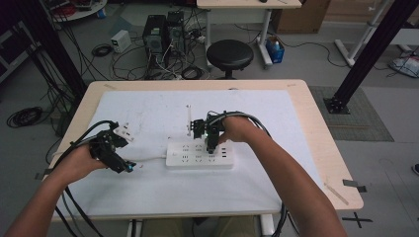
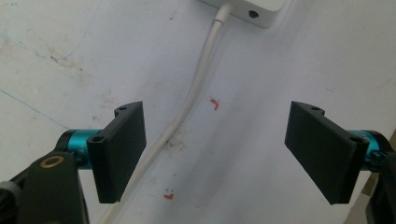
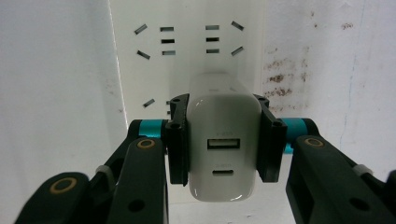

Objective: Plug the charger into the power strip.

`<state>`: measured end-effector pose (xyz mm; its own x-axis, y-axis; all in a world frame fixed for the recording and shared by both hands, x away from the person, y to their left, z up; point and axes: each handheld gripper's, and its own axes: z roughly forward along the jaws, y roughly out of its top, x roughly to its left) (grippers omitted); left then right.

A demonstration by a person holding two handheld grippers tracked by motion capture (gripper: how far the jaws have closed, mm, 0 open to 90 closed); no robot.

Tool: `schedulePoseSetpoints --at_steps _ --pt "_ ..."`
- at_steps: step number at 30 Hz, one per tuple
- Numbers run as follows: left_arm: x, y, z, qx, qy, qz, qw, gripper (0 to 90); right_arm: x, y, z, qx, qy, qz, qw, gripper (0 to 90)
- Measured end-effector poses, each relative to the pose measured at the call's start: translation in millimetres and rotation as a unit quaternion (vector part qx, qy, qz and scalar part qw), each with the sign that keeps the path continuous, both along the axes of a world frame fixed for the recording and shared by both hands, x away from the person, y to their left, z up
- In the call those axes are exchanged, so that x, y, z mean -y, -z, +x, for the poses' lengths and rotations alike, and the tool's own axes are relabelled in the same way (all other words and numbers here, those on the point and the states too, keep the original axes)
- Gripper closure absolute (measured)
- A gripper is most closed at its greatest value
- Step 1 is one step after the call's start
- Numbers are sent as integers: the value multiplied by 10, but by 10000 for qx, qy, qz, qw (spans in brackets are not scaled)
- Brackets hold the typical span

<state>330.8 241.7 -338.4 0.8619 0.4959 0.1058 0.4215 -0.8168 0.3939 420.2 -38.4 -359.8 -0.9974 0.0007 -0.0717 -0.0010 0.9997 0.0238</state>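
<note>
A white power strip (image 1: 200,154) lies flat on the white mat in the middle of the table, its cable (image 1: 148,159) running off to the left. My right gripper (image 1: 211,146) points down onto the strip's top face. In the right gripper view it (image 3: 222,106) is shut on a white USB charger (image 3: 224,154), held right over the strip's sockets (image 3: 187,42). Whether its pins are in a socket I cannot tell. My left gripper (image 2: 215,140) stands open just above the mat, with the cable (image 2: 198,84) lying loose between its jaws, near the strip's end (image 2: 247,9).
A small white plug piece (image 1: 123,132) lies on the mat behind the left hand. A thin white stick (image 1: 188,117) lies behind the strip. Beyond the table's far edge stand a black stool (image 1: 230,54) and computer towers (image 1: 163,32) among cables.
</note>
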Motion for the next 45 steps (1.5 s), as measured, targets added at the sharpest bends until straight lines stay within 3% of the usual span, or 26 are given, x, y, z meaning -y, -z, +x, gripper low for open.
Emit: schedulePoseSetpoints --at_steps 6,9,17,18,21,23,25,26,27,29,31,32,33,35,36,38,41,42,43,44,45 --pt "-12 52 -4 -60 -12 8 10000 206 -60 27 -22 57 -17 -128 9999 630" --pt "-17 77 2 -72 -29 -31 10000 206 -18 32 -11 -12 97 -28 9999 630" --pt "-11 82 18 -64 -36 -42 10000 206 52 45 22 -102 84 258 9996 626" --pt "-17 71 13 -35 -50 -69 10000 206 92 53 9 -60 104 424 9990 622" --pt "-19 67 10 -6 -66 -85 9999 206 127 53 18 -110 271 579 9979 604" --pt "-18 62 3 1 -60 -76 10000 206 162 43 47 -213 685 835 9939 322" --pt "-17 57 1 20 -63 -91 9999 206 243 -21 105 -370 1194 1194 9849 173" --pt "-19 48 -1 38 -63 -94 9999 206 315 -115 112 171 1485 1468 9778 94" --pt "-25 34 0 59 -67 -124 9999 206 352 -164 119 251 1624 1552 9741 95" --pt "-26 29 2 62 -66 -127 9999 206 387 -209 115 184 1632 1578 9737 95" --pt "-18 24 4 60 -72 -134 9999 206 506 -316 94 -193 1496 1729 9733 95" --pt "-9 23 3 69 -74 -125 9999 206 534 -333 92 -265 1300 1736 9758 94" --pt "-2 26 2 59 -53 -131 9999 206 551 -341 77 -174 1213 1681 9781 94" --pt "16 24 -2 60 -38 -105 9999 206 560 -344 61 -50 1245 1580 9795 92" --pt "28 20 0 64 3 -98 9999 206 582 -354 32 207 1291 1465 9805 6" --pt "31 16 1 78 6 -116 9999 206 625 -393 15 424 1390 1452 9787 6" --pt "37 -3 -2 106 -21 -153 9998 206 725 -494 -13 593 1597 1490 9741 6" --pt "37 -14 0 120 -25 -160 9998 206 725 -494 -13 593 1597 1490 9741 6" --pt "31 -31 3 143 -11 -144 9998 206 774 -537 -28 637 1672 1540 9717 7" --pt "27 -68 5 176 -36 -170 9997 206 888 -624 -75 772 1857 1639 9658 7" --pt "27 -68 5 176 -36 -170 9997 206 888 -624 -75 772 1857 1639 9658 7"
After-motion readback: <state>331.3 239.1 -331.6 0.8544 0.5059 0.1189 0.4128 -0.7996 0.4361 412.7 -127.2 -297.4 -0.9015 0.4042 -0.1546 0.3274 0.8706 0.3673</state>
